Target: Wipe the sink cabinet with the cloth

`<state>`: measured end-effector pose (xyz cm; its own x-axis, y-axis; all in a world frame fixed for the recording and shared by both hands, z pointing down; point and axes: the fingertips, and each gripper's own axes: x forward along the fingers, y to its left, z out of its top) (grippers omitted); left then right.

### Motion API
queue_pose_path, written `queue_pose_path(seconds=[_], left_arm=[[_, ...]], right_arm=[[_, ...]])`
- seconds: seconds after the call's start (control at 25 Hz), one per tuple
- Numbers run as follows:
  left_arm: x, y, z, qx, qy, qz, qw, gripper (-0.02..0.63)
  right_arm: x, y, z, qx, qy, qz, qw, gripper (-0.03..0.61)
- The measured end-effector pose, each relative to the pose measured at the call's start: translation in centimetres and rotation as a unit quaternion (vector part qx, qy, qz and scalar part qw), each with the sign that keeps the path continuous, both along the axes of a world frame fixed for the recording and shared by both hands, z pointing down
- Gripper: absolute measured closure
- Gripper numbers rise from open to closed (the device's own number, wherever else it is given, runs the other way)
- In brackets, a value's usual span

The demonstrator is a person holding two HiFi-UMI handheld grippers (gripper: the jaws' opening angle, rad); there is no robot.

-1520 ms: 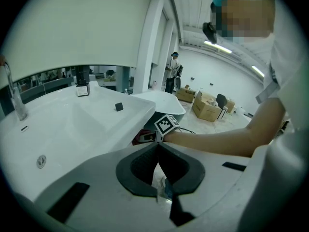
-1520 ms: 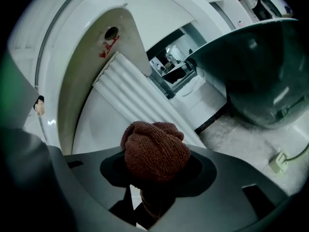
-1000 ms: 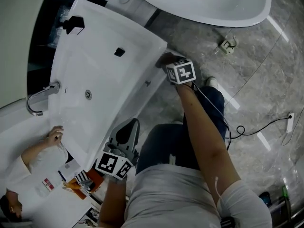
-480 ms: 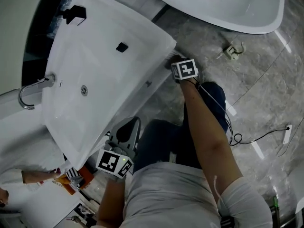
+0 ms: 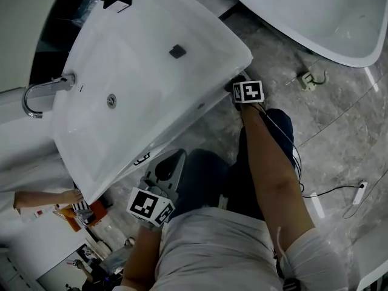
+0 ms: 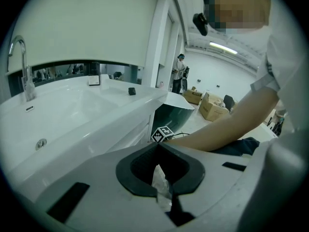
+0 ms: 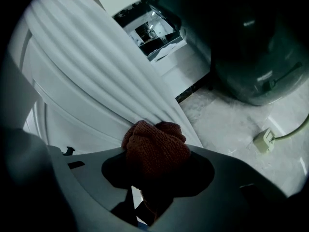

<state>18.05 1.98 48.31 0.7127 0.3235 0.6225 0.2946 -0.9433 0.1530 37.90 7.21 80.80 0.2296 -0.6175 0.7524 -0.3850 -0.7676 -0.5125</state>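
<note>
A reddish-brown knit cloth (image 7: 157,144) is bunched between the jaws of my right gripper (image 7: 153,164), which is shut on it. The cloth presses against the white ribbed front of the sink cabinet (image 7: 96,81). In the head view the right gripper (image 5: 239,83) sits under the near corner of the white sink (image 5: 139,83), with its marker cube facing up. My left gripper (image 5: 173,162) hangs beside the sink's front edge, above the person's lap. It is shut and clear of the cabinet. A pale scrap shows in its jaw gap, and I cannot tell what it is.
A chrome faucet (image 5: 36,96) stands at the sink's far side, with a small black item (image 5: 177,51) on the rim. A white bathtub (image 5: 315,17) fills the upper right. A plug (image 5: 309,79) and cables lie on the grey marble floor. Another person's hand (image 5: 66,196) is at the left.
The head view has swung, so the sink sits more to the right. The right gripper stays at the sink's corner with the cloth. The left gripper has not changed.
</note>
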Motion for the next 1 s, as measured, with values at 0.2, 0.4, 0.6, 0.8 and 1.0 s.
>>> queue_pose_path(seconds=[0.2,0.4,0.6,0.8,1.0], left_arm=[[-0.7,0.0,-0.2,-0.005,-0.007,-0.006,0.9999,0.603],[-2.1,-1.2,-0.9,-0.021,-0.007,-0.027,0.9994,0.603],[-3.9,-2.5,-0.9,-0.022,-0.010,-0.039,0.9989,0.603],[-5.4,-4.0,-1.3,-0.022,-0.002,-0.054,0.9983,0.603],[-8.0,-5.6,-1.1,-0.043,-0.005,-0.078,0.9960,0.603]], right_arm=[[-0.7,-0.4,-0.1,0.021,-0.004,0.033,0.999,0.426],[-0.9,-0.8,0.0,0.025,0.030,0.070,0.997,0.437],[-2.7,-2.4,0.1,0.029,0.037,0.060,0.997,0.439],[-5.5,-5.1,0.3,0.017,0.044,0.025,0.999,0.439],[-8.0,-7.6,0.4,0.028,0.045,0.018,0.998,0.439]])
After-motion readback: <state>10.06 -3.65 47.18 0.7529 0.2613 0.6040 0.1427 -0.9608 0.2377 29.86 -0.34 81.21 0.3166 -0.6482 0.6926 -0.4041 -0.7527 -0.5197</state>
